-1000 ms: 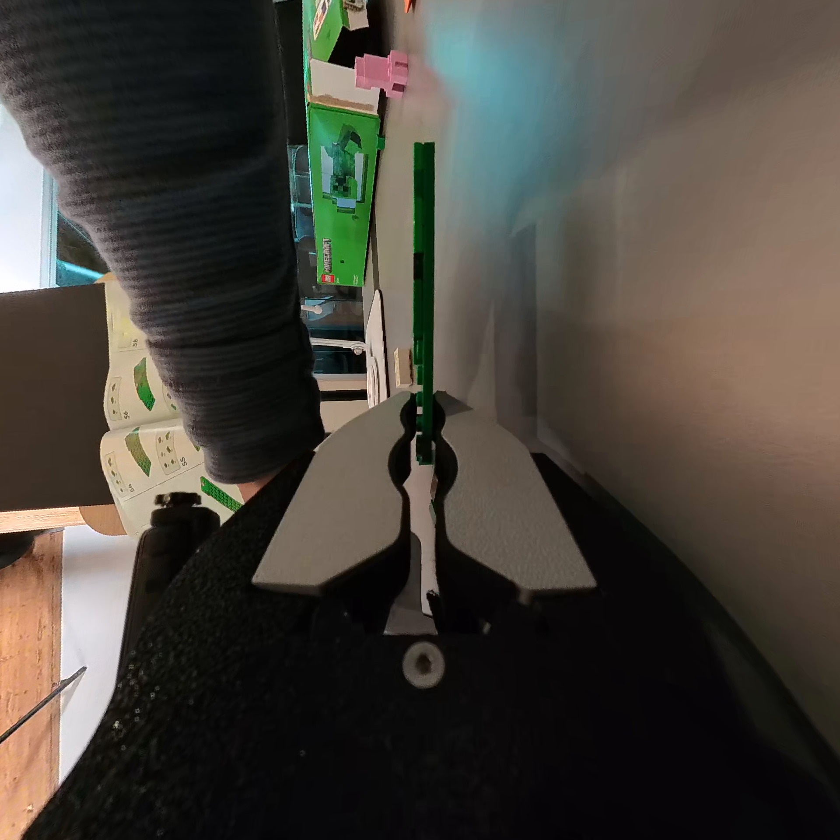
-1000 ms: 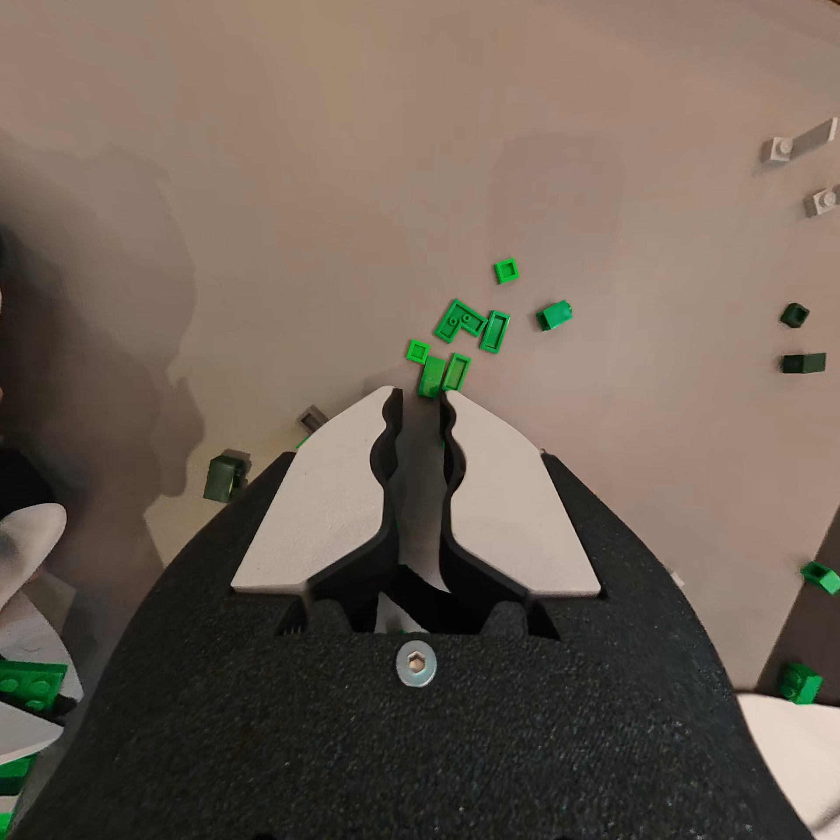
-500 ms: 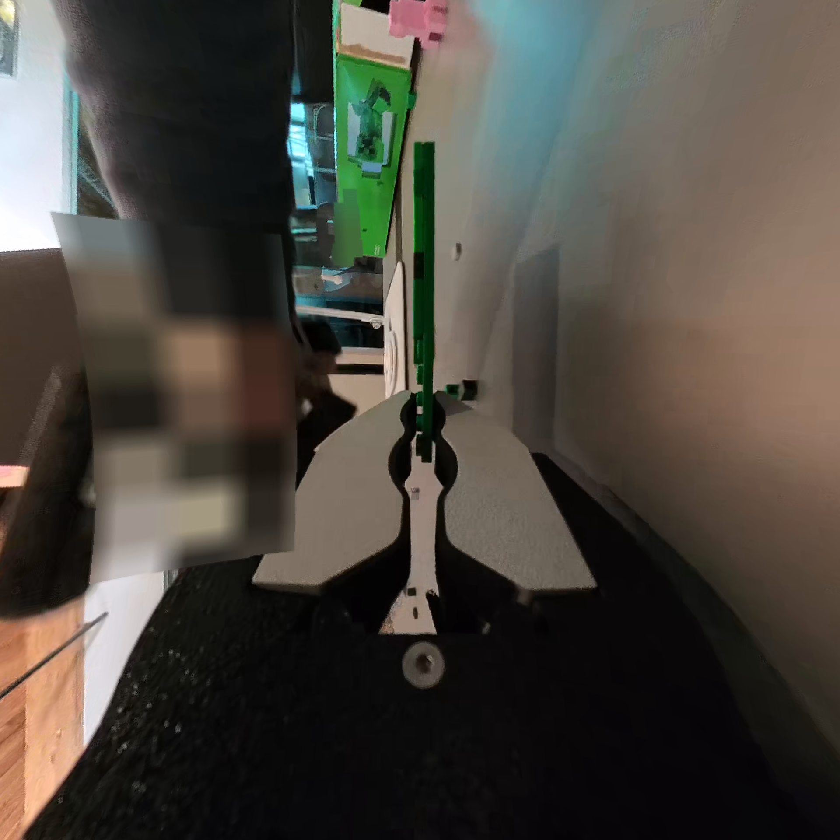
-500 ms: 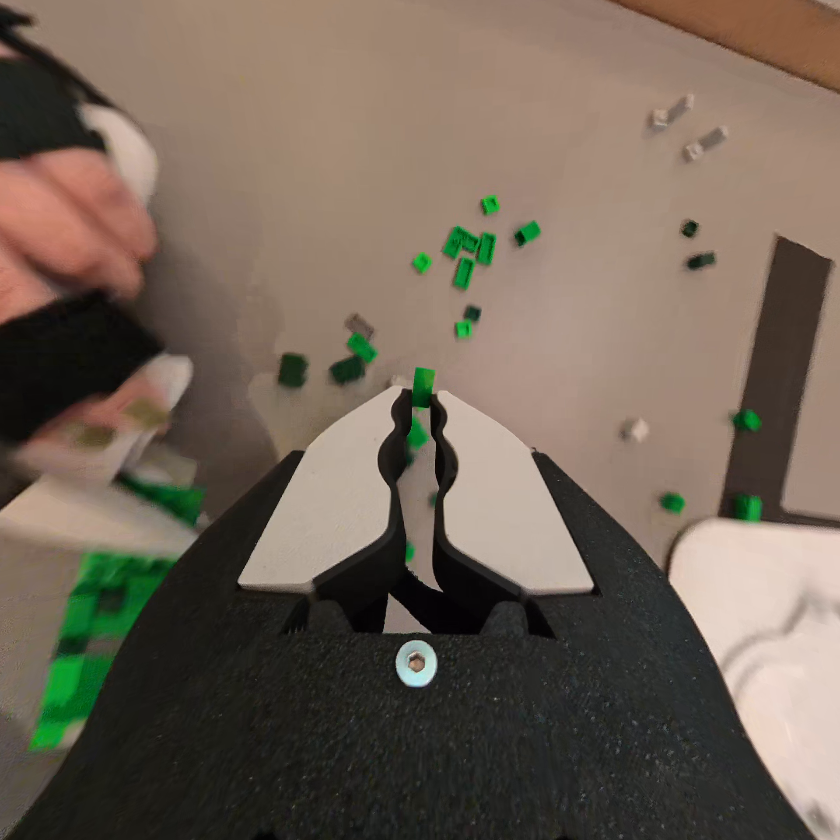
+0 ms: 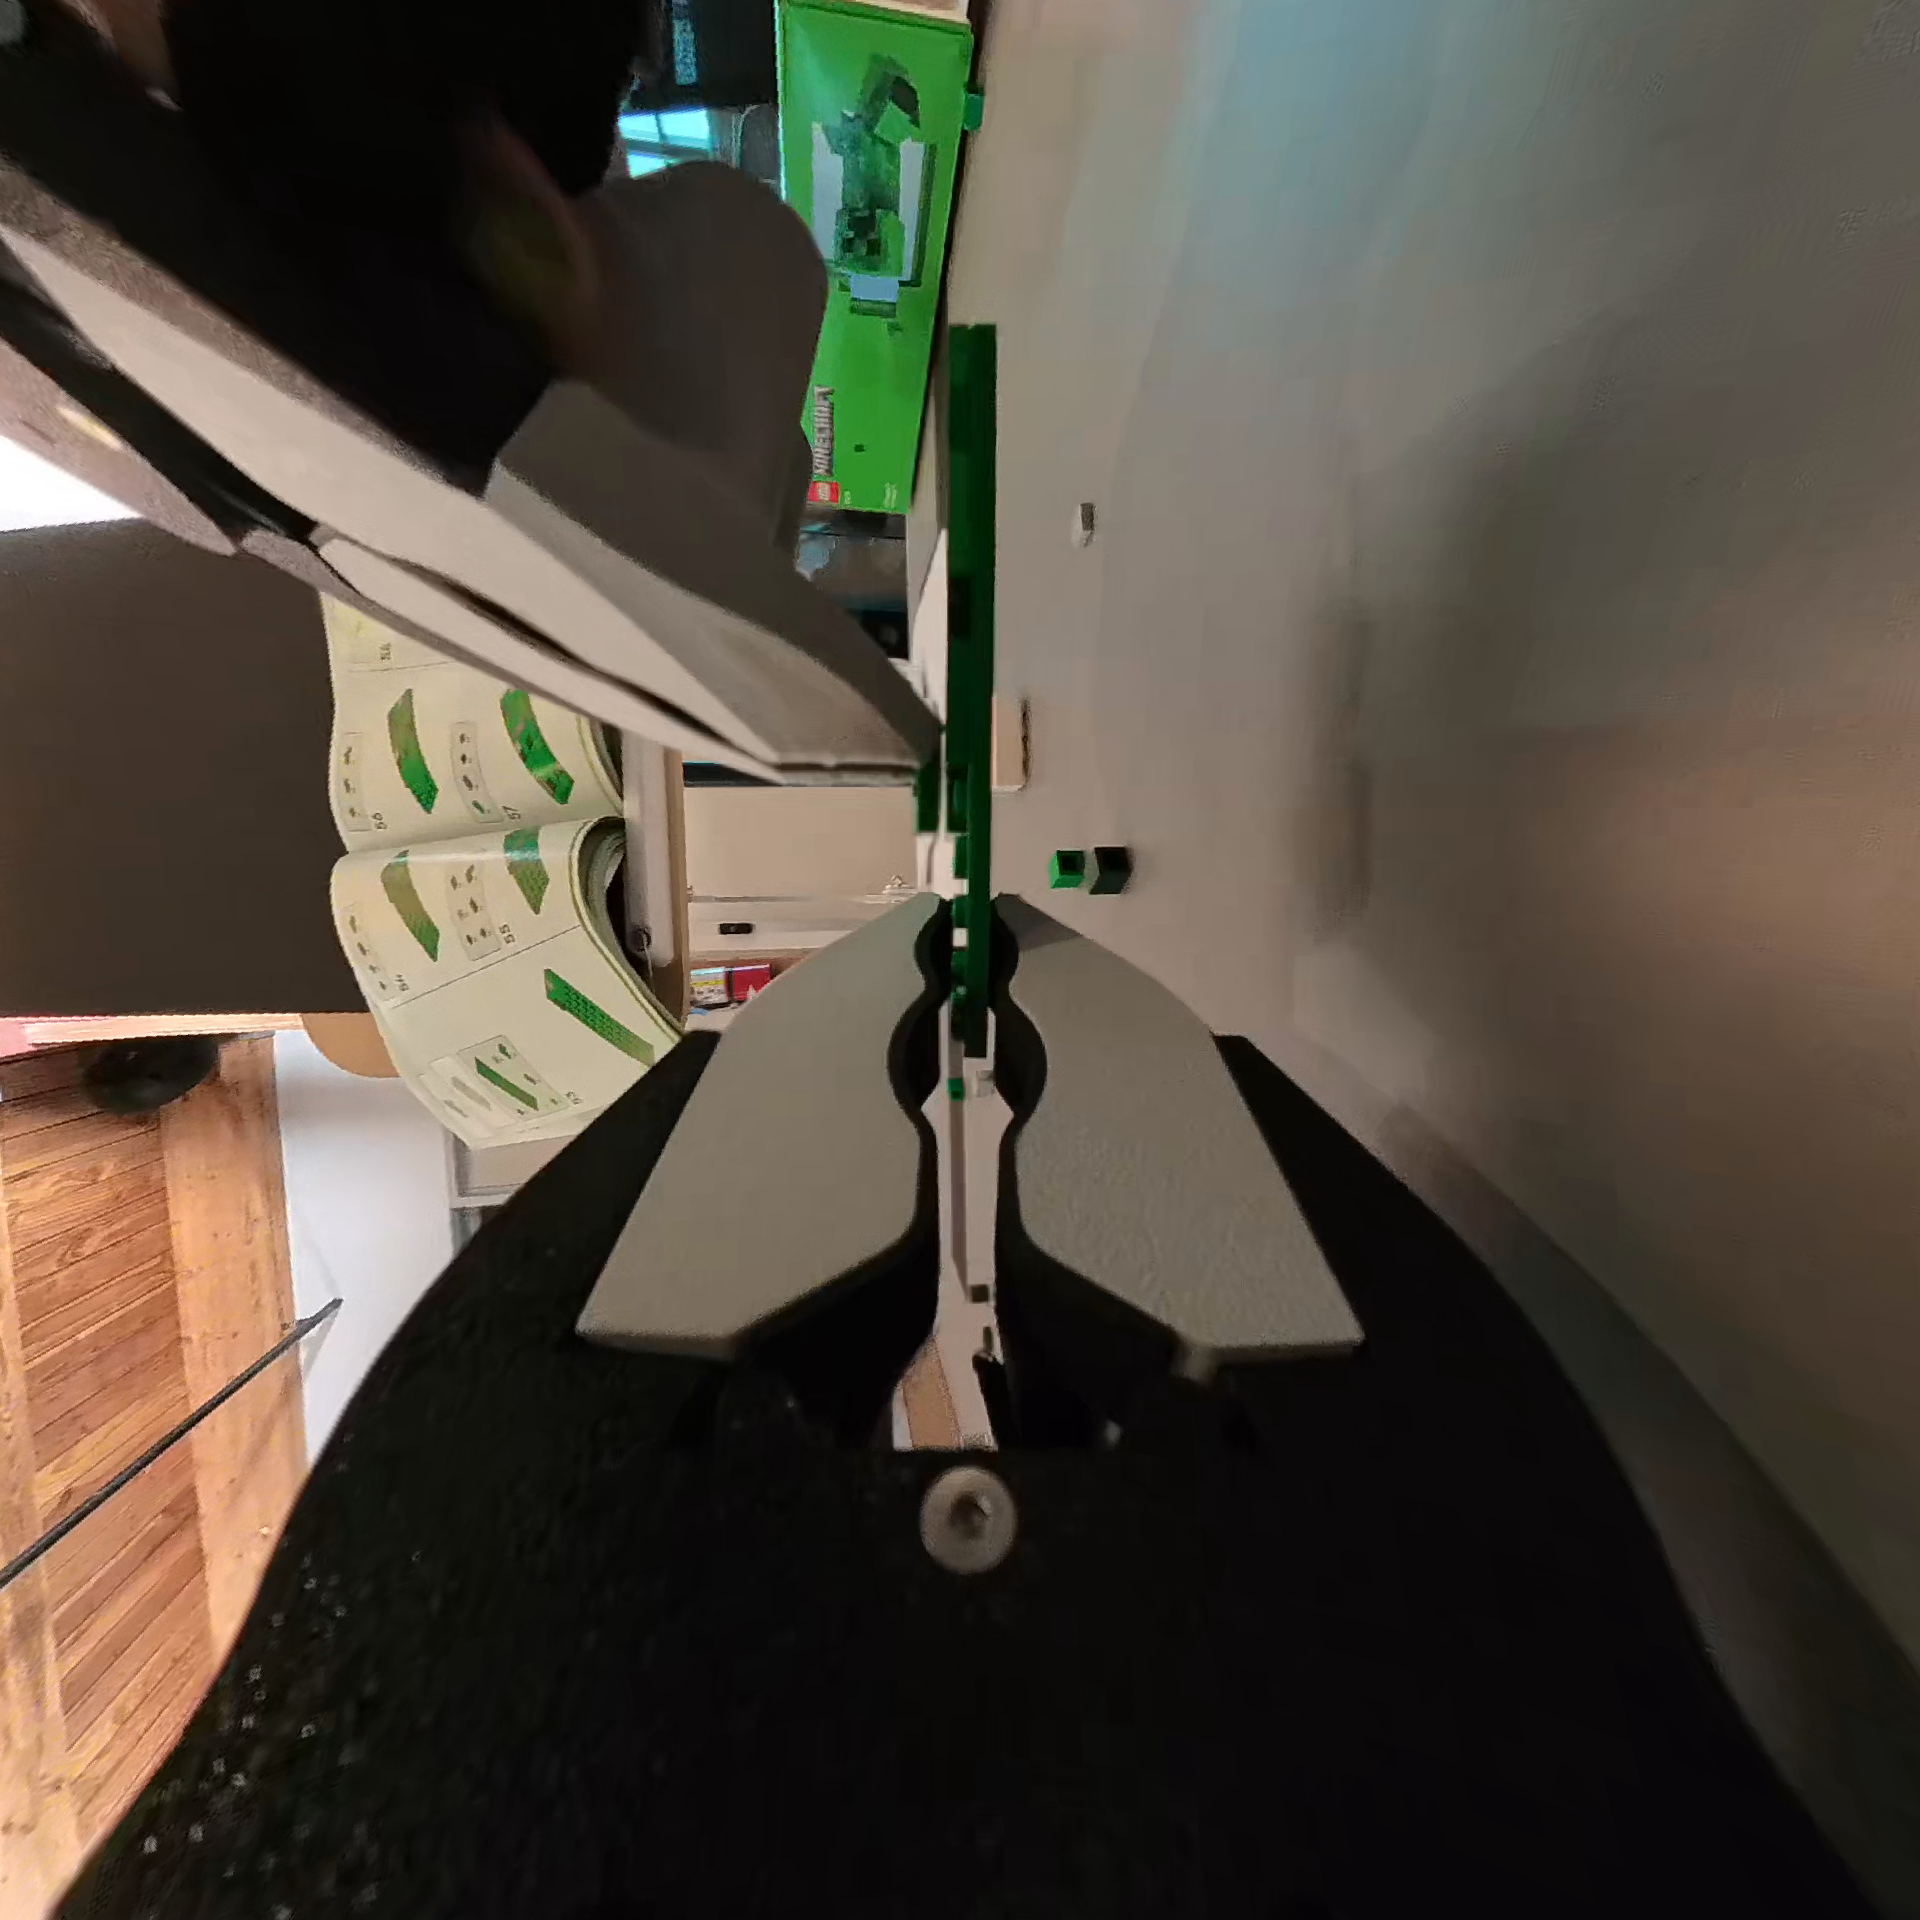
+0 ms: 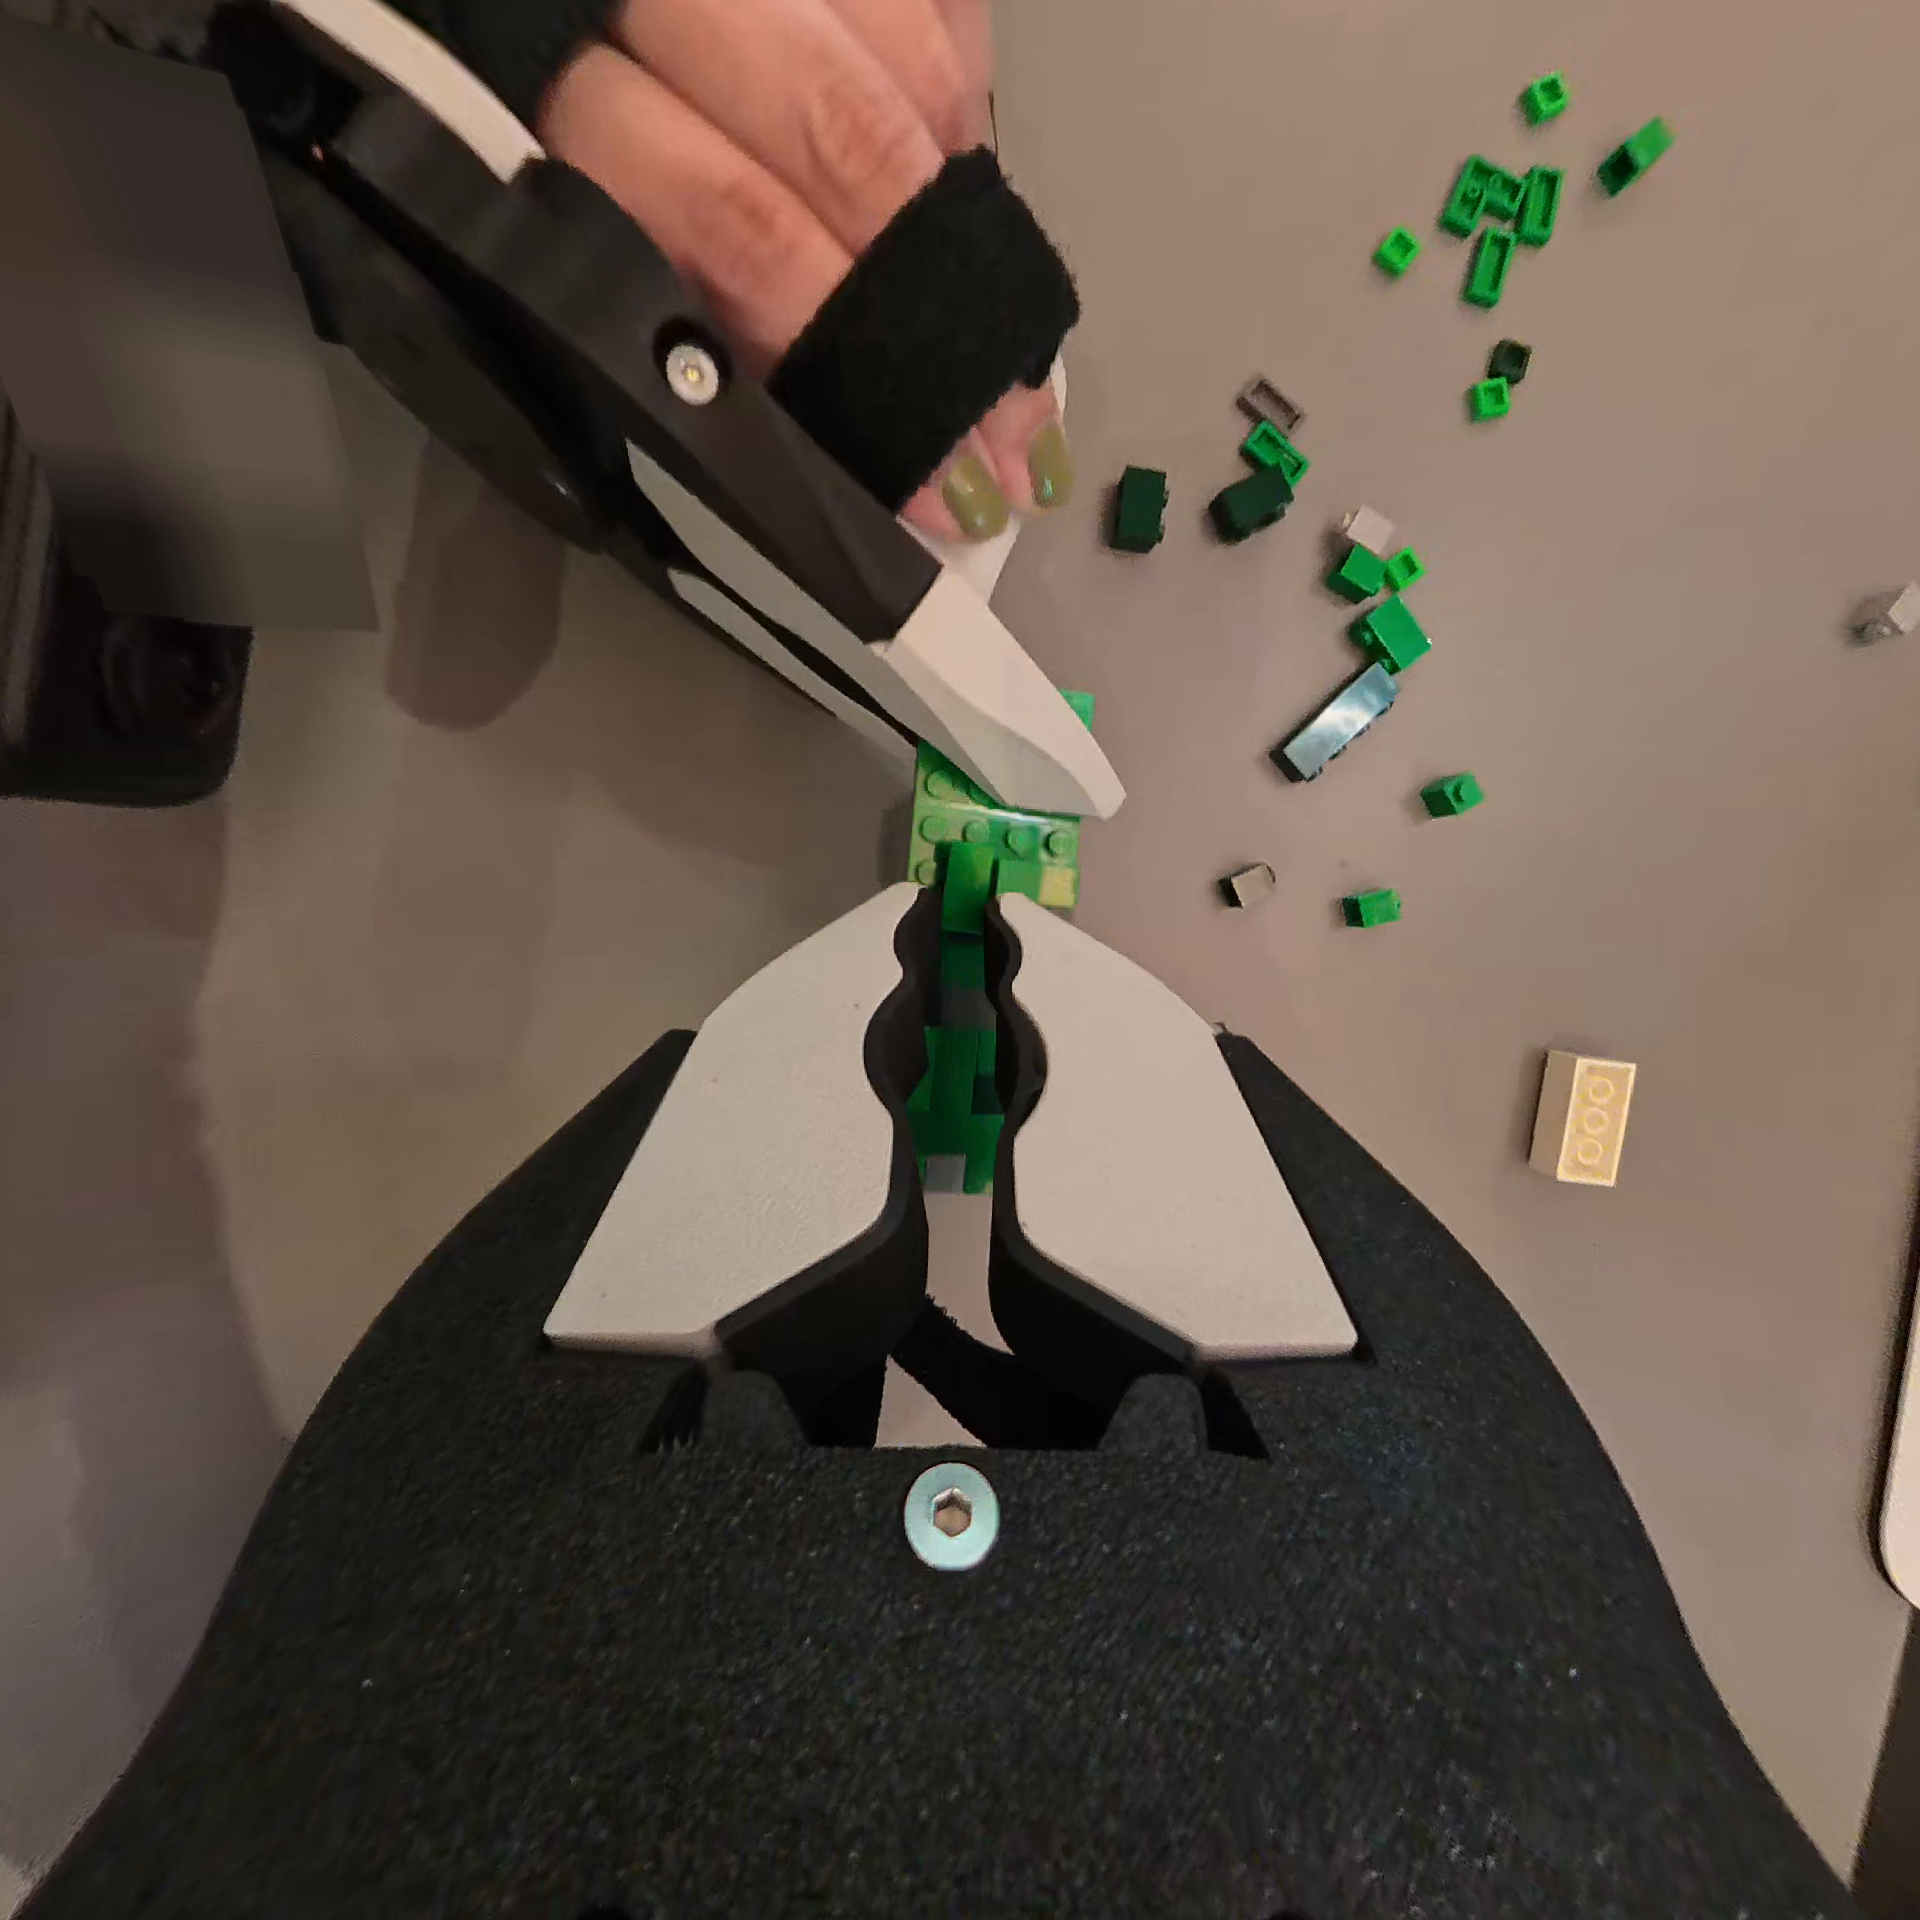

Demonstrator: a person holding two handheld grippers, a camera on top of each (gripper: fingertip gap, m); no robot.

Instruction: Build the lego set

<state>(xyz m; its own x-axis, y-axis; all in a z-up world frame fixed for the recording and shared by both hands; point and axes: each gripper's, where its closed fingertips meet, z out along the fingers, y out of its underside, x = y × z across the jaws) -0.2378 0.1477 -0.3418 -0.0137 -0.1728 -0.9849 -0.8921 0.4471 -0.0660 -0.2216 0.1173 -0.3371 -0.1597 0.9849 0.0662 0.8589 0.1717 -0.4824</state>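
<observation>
My left gripper [image 5: 971, 914] is shut on a long green plate [image 5: 971, 520], seen edge-on and held above the grey table. My right gripper [image 6: 961, 904] is shut on a small green piece [image 6: 968, 871] and holds it at the plate's studded face [image 6: 1023, 836]. In the right wrist view the left gripper [image 6: 1039, 758] comes in from the upper left, clamped on the plate's far end, with a hand on it. In the left wrist view the right gripper [image 5: 914, 758] reaches the plate from the left, with the small piece [image 5: 928, 781] at its tip.
Several loose green and dark green bricks [image 6: 1387, 623] lie scattered on the table to the right, with a dark long tile [image 6: 1335, 722] and a tan brick [image 6: 1584, 1127]. An open instruction booklet [image 5: 468, 935] and a green box [image 5: 883, 260] are at the back.
My right gripper closed on a small green piece from the loose pile, lifted it and moved left to the plate. My left gripper kept hold of the plate.
</observation>
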